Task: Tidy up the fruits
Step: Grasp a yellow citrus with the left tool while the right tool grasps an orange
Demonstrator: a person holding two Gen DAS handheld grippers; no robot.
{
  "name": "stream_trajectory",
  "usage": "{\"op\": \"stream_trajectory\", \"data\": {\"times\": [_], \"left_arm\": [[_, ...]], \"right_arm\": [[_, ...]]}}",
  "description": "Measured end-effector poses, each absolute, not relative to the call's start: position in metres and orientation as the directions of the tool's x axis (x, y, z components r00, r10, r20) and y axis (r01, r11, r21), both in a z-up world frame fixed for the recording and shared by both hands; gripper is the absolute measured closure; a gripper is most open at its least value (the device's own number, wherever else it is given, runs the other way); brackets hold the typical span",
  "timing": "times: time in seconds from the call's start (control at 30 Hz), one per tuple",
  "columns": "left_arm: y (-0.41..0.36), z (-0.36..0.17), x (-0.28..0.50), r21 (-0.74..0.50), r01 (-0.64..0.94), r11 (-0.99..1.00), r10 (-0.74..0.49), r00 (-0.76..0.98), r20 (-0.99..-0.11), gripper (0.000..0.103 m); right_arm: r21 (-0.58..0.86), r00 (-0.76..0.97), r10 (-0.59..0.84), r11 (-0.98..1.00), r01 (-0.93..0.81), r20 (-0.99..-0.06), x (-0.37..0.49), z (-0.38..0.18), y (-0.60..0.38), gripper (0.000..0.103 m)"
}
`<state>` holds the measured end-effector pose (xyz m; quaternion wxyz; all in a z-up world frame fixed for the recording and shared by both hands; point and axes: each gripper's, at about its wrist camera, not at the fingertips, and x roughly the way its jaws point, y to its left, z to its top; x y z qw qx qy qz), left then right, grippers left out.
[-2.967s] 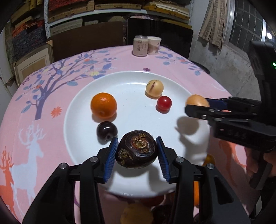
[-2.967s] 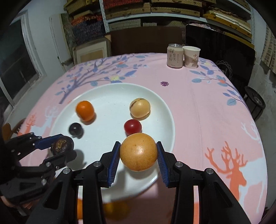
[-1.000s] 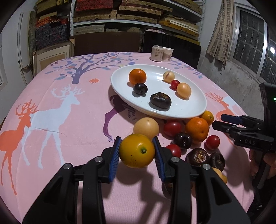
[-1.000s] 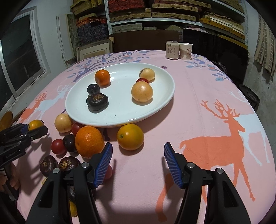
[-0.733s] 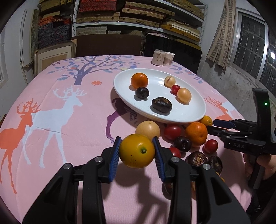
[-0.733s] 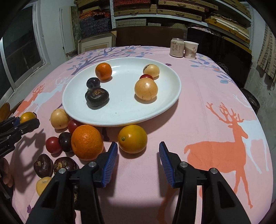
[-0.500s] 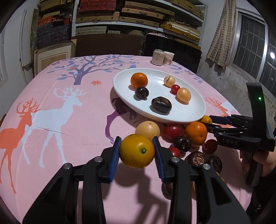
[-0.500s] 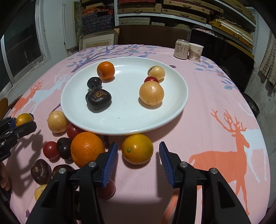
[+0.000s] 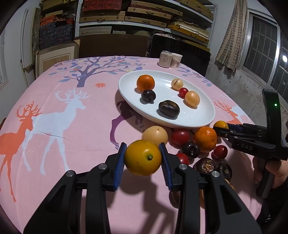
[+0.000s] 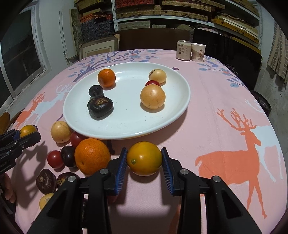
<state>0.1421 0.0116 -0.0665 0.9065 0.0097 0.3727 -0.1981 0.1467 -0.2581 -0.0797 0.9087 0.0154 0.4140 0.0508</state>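
Beside the plate, right gripper brackets a yellow citrus on the cloth, pads at or near its sides, grip unconfirmed; left gripper clamps another citrus aloft, presumably plate-bound.

shelves: stacked flat boxes | window: grilled, right | wall: white | tablecloth: pink deer print

A round table covered by a pink cloth printed with deer and trees is seen. At its far edge, a pale drink can is stood upright just left of a white paper cup. Behind, shelves stacked with flat woven boxes are visible.
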Motion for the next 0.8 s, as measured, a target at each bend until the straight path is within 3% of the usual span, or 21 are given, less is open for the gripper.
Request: {"op": "stream_trajectory", "data": {"times": [0.8], "left_arm": [[0.015, -0.063, 0.133, -0.107, 0.334, 0.937, -0.316, 0.672, -0.67, 0.067]], "right_arm": [[0.144, 0.691, 0.158, 0.986, -0.078, -0.706, 0.103, -0.064, -0.278, 0.065]]}}
